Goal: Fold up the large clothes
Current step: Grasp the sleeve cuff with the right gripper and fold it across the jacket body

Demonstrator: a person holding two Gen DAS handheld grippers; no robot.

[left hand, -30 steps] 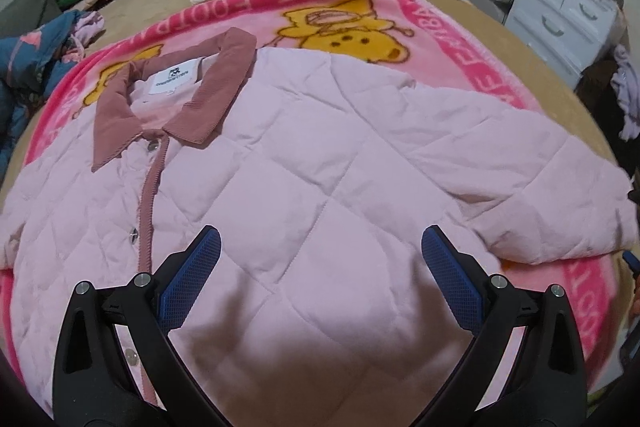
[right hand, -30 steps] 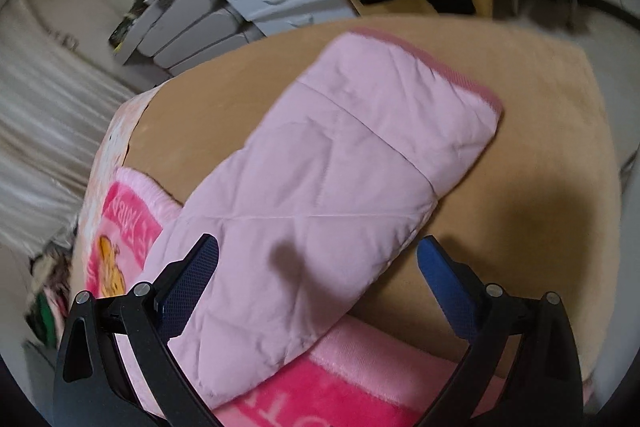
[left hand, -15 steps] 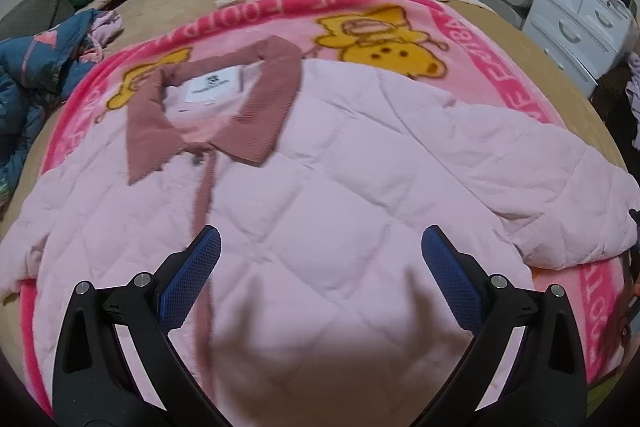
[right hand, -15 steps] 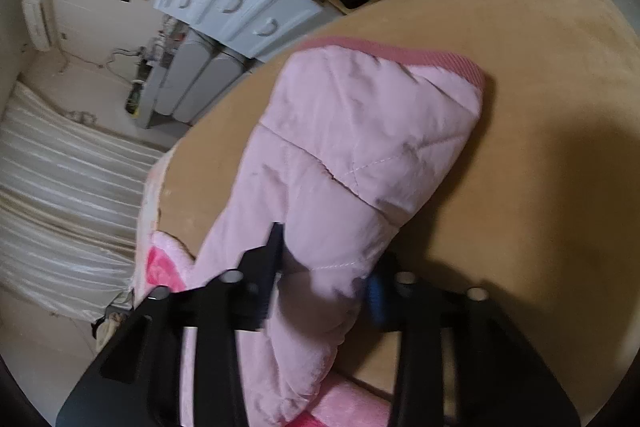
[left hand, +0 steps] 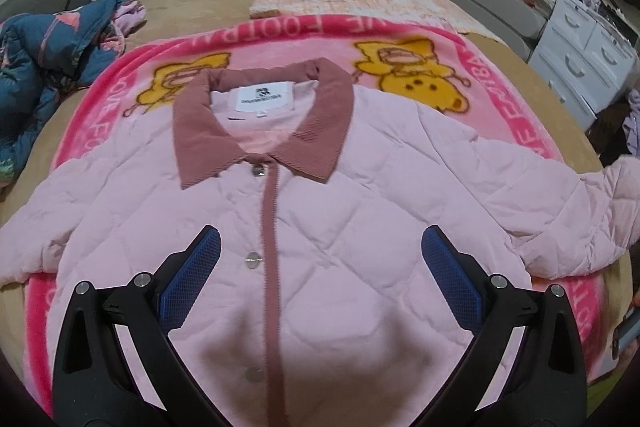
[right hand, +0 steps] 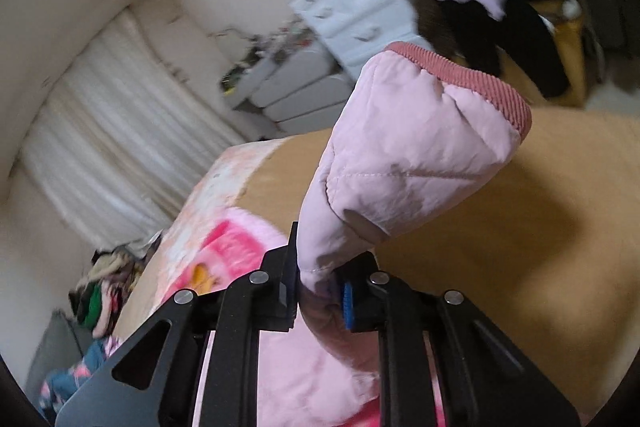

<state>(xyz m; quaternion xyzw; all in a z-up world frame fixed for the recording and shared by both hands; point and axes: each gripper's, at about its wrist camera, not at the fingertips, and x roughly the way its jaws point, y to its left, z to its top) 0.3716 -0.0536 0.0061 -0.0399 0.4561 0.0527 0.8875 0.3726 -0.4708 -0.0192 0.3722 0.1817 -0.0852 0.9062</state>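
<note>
You see a matt quilted cloth jacket [left hand: 360, 227] with a ribbed corduroy collar [left hand: 320, 131], lying on a fuzzy fleece blanket [left hand: 516, 123], and matt black plastic grippers with textured blue pads [left hand: 192, 275].

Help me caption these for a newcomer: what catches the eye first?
A pink quilted jacket with a dusty-rose collar lies buttoned and face up on a bright pink cartoon blanket, filling the left wrist view beneath the open left gripper. In the right wrist view, the right gripper is clamped on the jacket's sleeve, lifting its ribbed cuff off the tan bed.
</note>
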